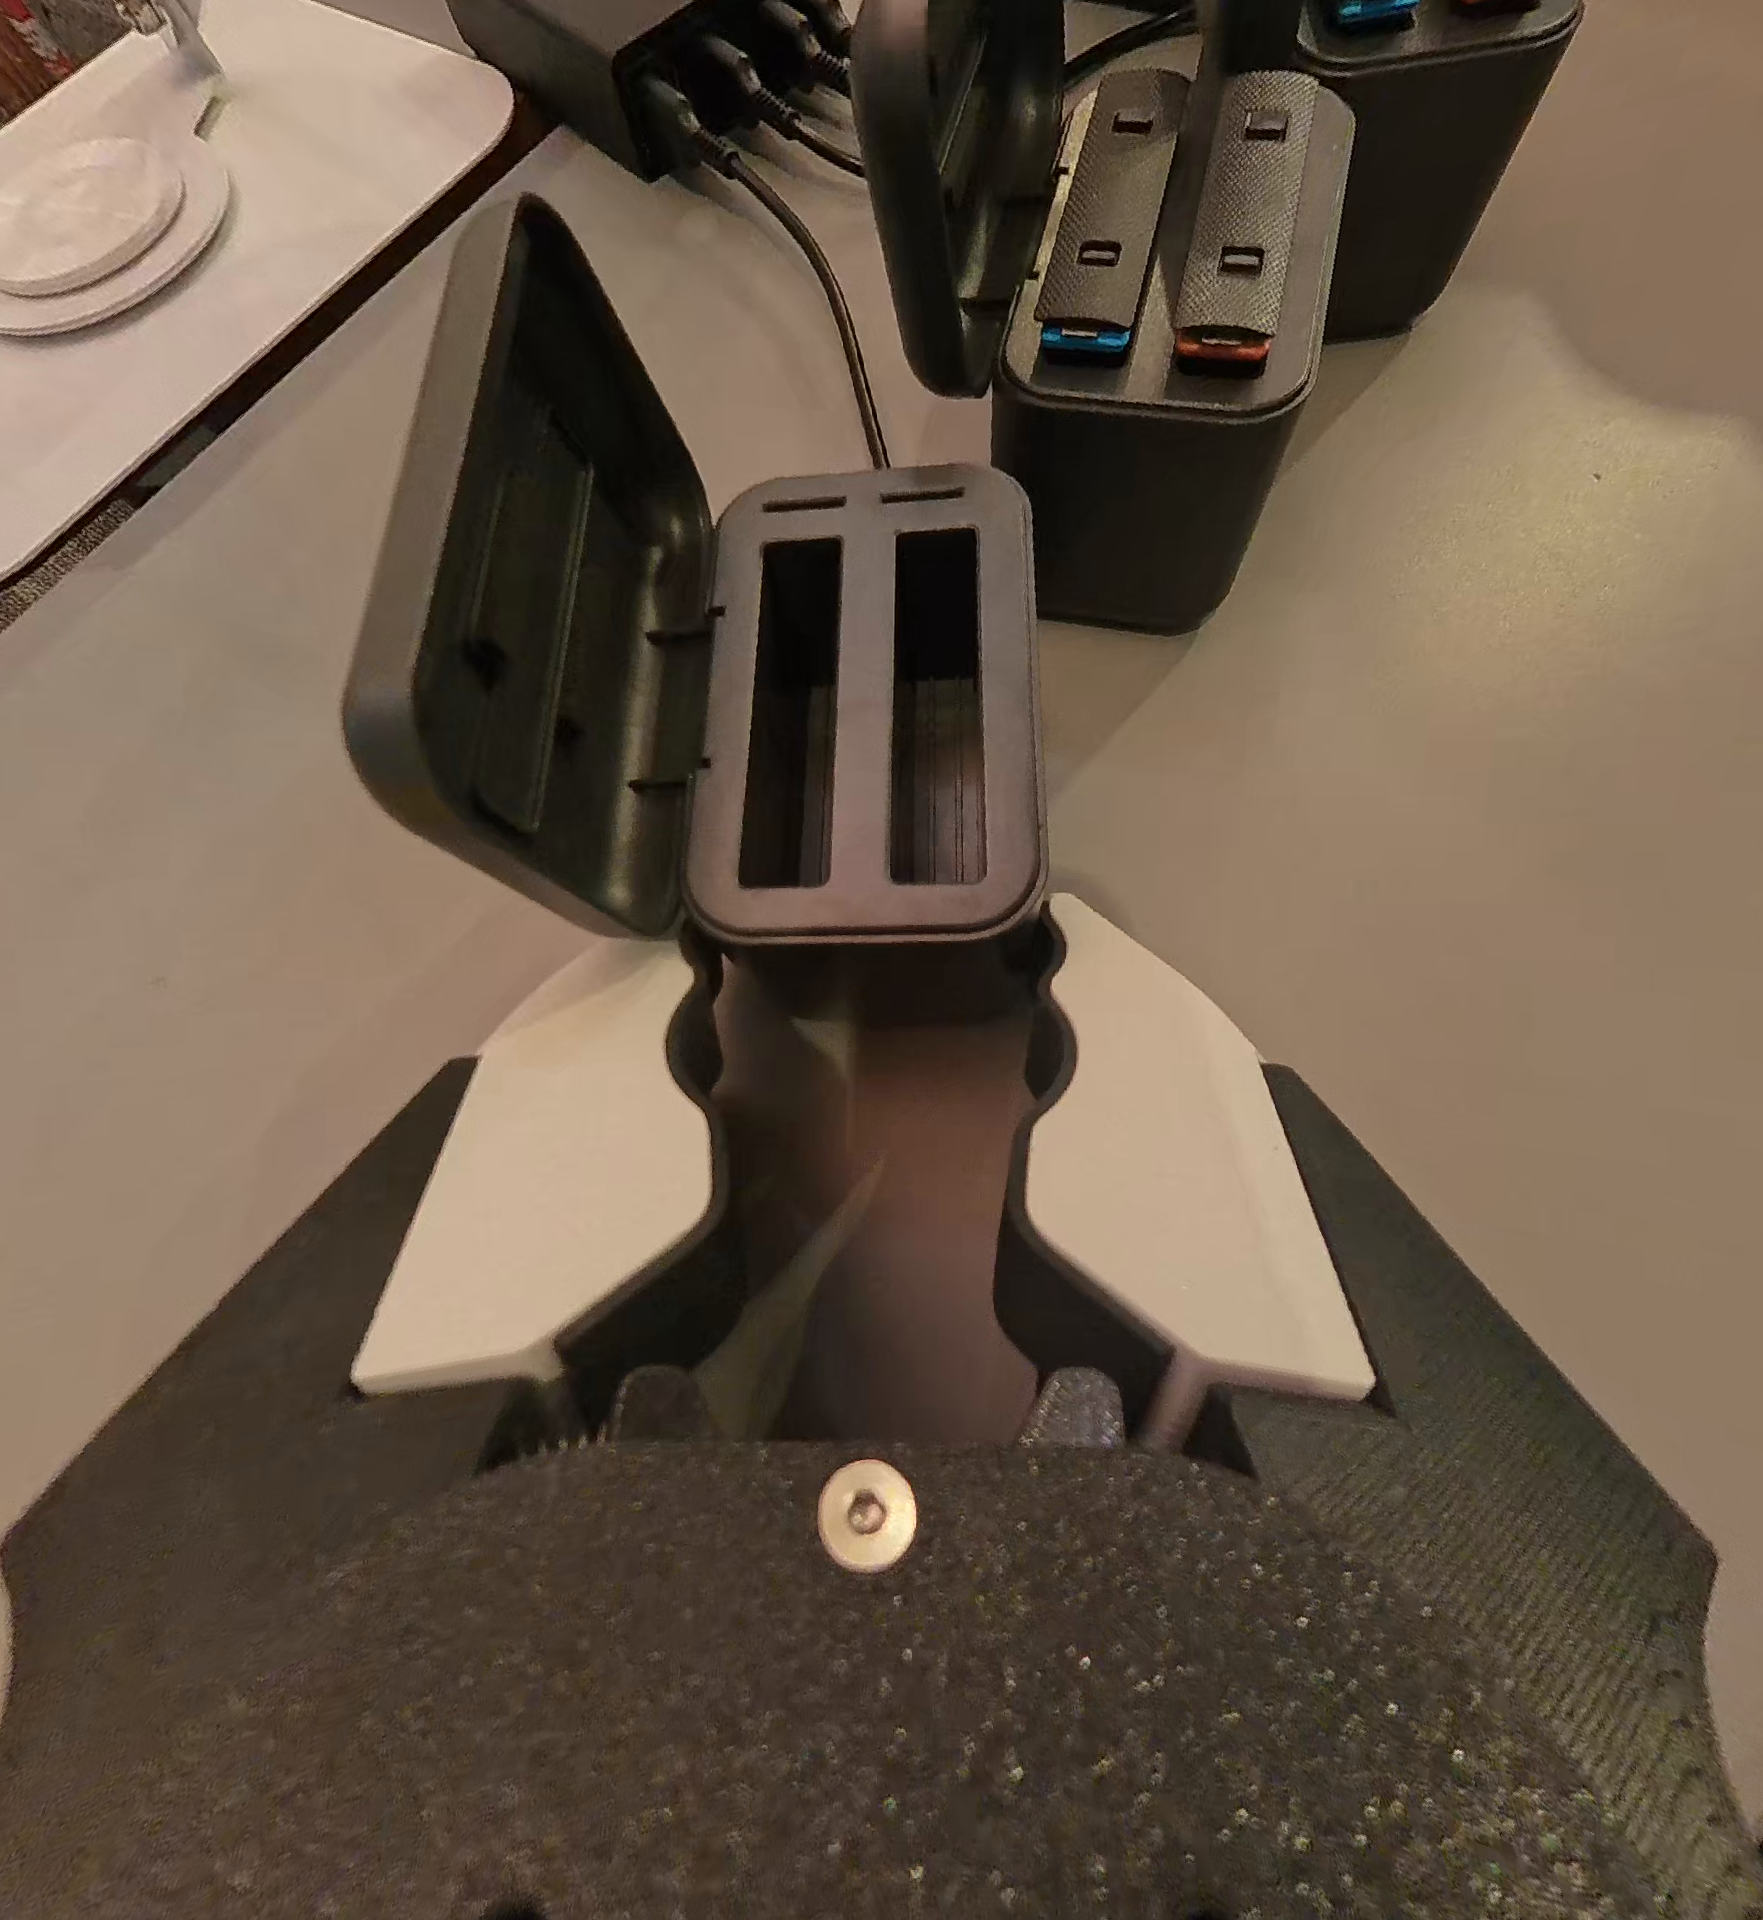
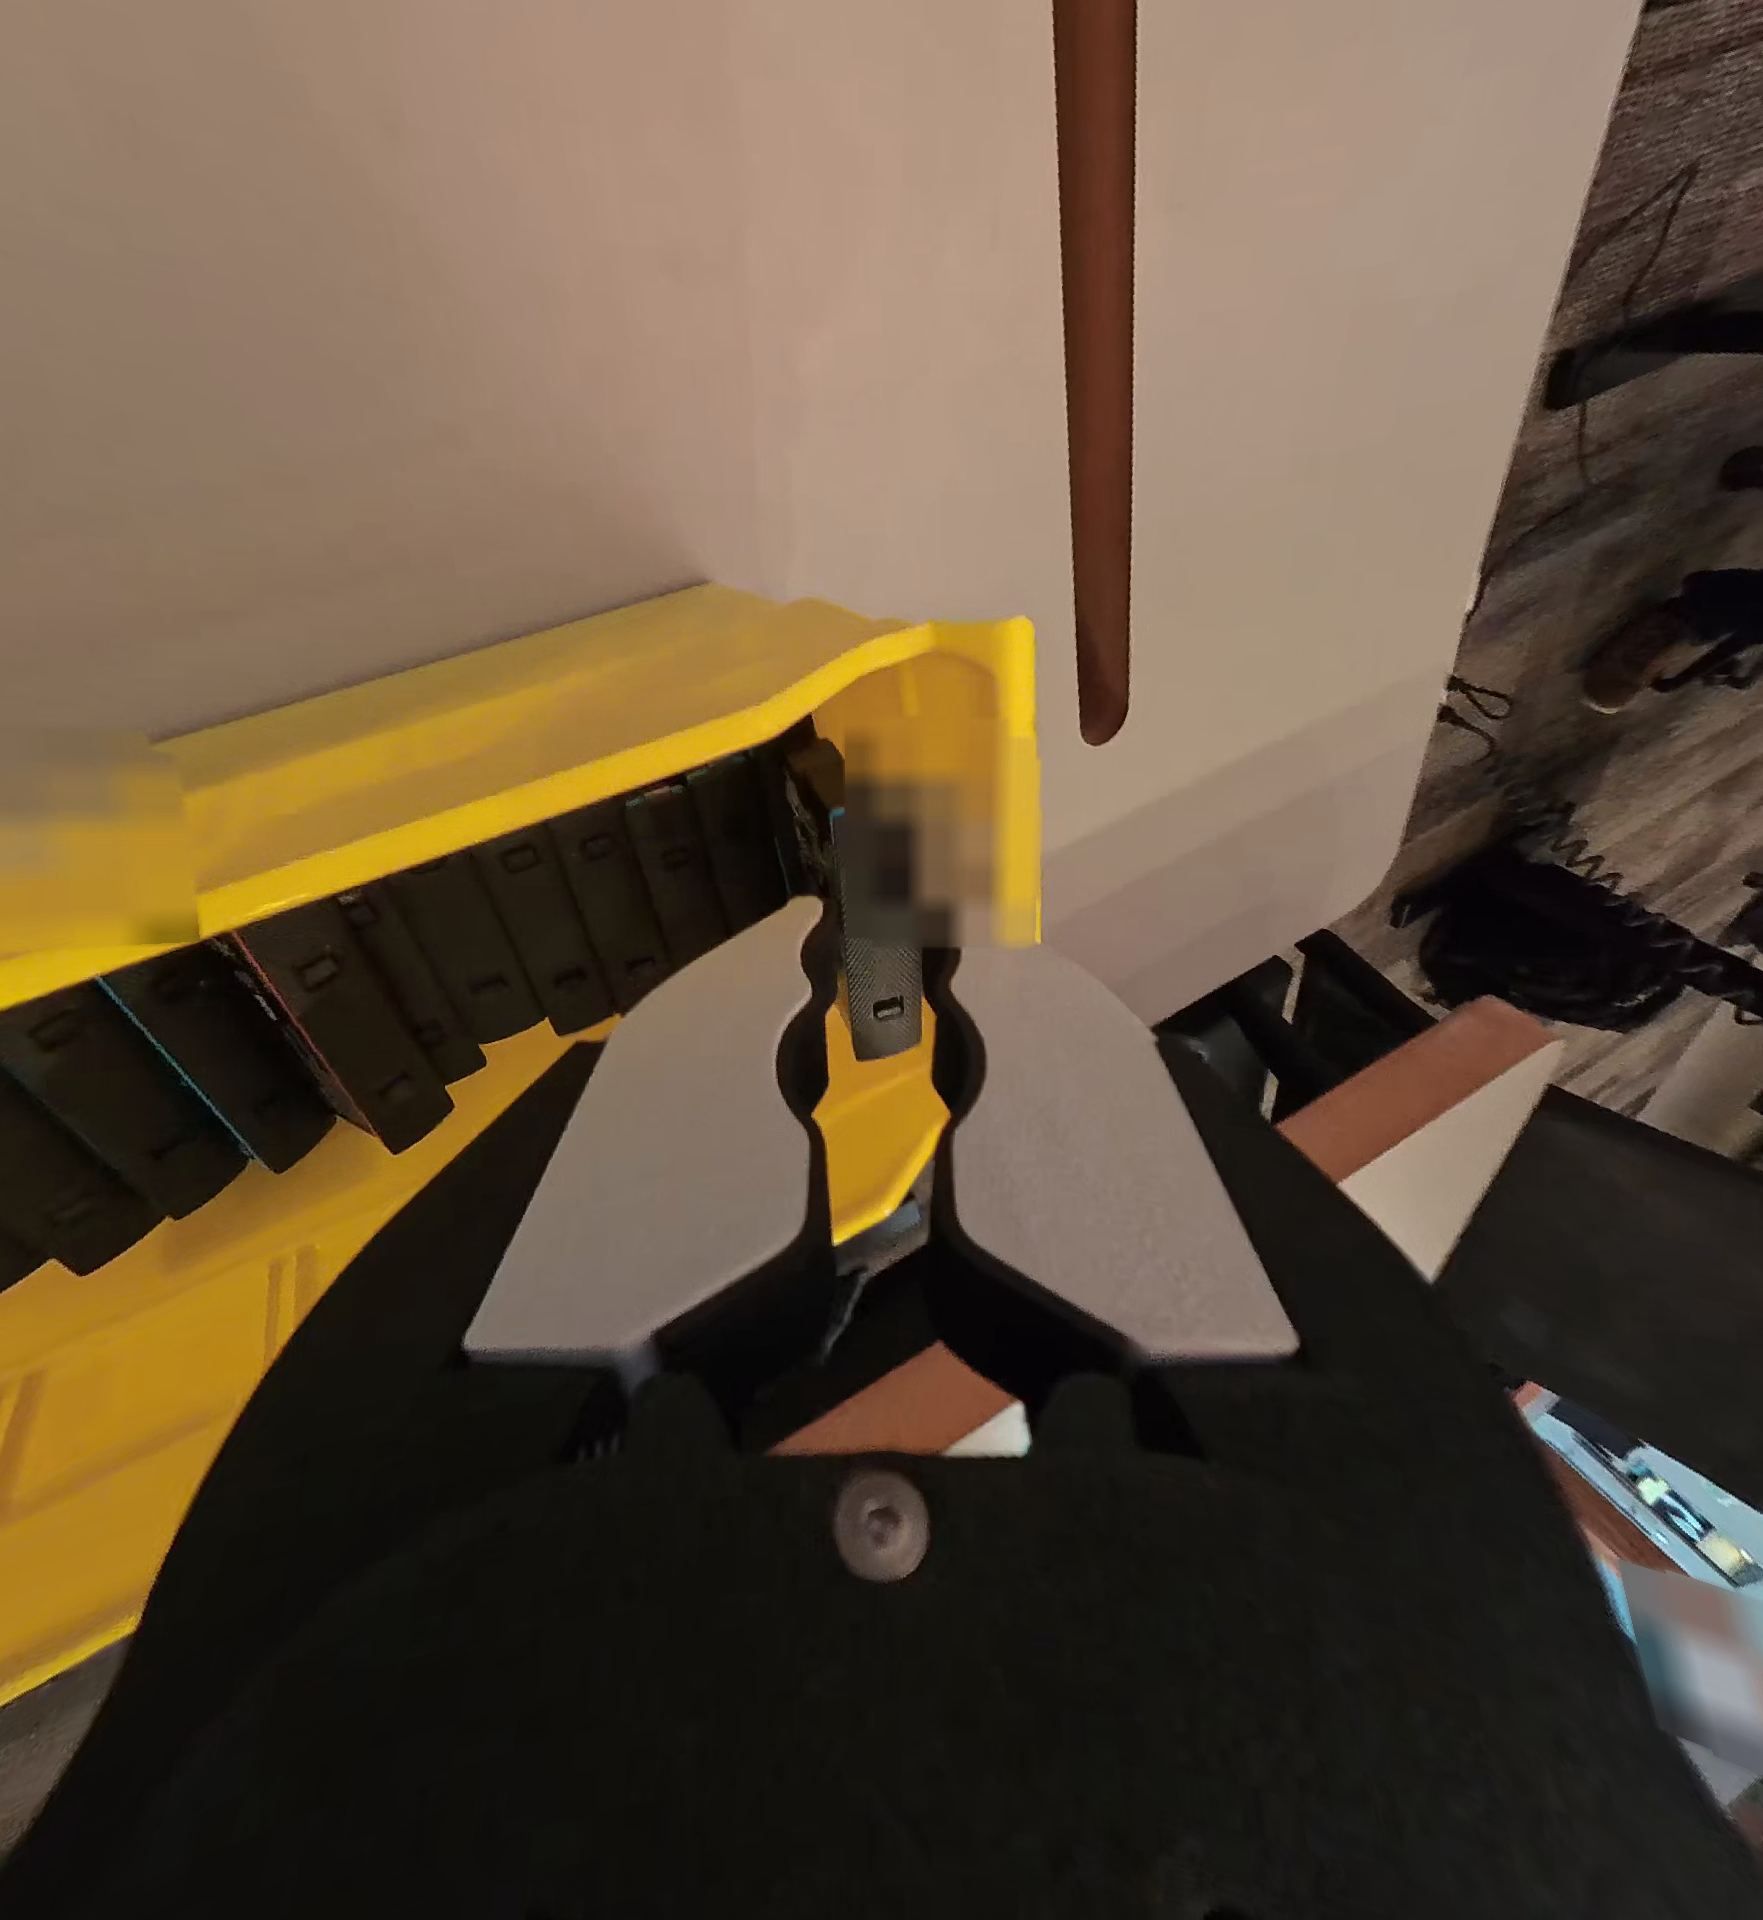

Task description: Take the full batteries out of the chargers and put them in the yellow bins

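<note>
In the left wrist view my left gripper (image 1: 869, 971) is shut on the body of a dark charger (image 1: 877, 717). Its lid (image 1: 518, 582) stands open to the left and both slots are empty. Behind it a second open charger (image 1: 1157, 343) holds two batteries, one with a blue end (image 1: 1083, 348) and one with an orange end (image 1: 1220, 355). In the right wrist view my right gripper (image 2: 882, 977) is shut on a dark battery (image 2: 885, 1003) at the right end of the yellow bin (image 2: 544, 717). A row of several batteries (image 2: 420, 977) fills the bin.
A third charger (image 1: 1438, 156) stands at the back right, with a black power block and cables (image 1: 721, 94) at the back. A white tray (image 1: 181, 239) lies at the left. Beside the bin there is a wall with a brown strip (image 2: 1095, 364), and a floor with cables (image 2: 1583, 914) at the right. My hands' fingertips stand some 55 cm from each other.
</note>
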Demonstrator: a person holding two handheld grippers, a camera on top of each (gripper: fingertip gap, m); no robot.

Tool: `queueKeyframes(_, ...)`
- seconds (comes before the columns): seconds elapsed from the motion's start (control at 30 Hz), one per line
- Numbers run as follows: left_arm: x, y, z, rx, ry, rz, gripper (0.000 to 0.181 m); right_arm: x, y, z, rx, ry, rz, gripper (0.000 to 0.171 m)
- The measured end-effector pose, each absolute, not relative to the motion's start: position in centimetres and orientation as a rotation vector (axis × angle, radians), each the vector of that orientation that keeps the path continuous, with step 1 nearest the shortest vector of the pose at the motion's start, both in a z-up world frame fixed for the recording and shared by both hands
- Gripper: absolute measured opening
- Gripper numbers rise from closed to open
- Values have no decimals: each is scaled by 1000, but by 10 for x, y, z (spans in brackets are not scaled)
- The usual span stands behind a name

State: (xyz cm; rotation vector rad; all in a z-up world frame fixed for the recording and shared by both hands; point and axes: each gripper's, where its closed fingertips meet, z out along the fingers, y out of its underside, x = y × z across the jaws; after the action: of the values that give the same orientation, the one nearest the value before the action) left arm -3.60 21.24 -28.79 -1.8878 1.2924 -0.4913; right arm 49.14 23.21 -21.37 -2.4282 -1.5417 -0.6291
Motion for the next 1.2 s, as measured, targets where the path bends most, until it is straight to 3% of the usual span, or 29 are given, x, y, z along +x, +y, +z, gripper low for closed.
queueKeyframes(0.27, -36, 213, -288, -1895, 1287, -493, 57, 471, 231, -169, -2311, -1442, -691, 27)
queueKeyframes(0.53, -37, 214, -288, -1892, 1284, -486, 57, 307, 216, -127, -1974, -1517, -362, 25)
queueKeyframes(0.87, -43, 222, -286, -1900, 1218, -418, 57, 125, 185, -171, -1738, -1909, -91, 20)
queueKeyframes(1.2, -65, 234, -270, -1866, 1096, -429, 54, 69, 192, -231, -1705, -2195, -106, 19)
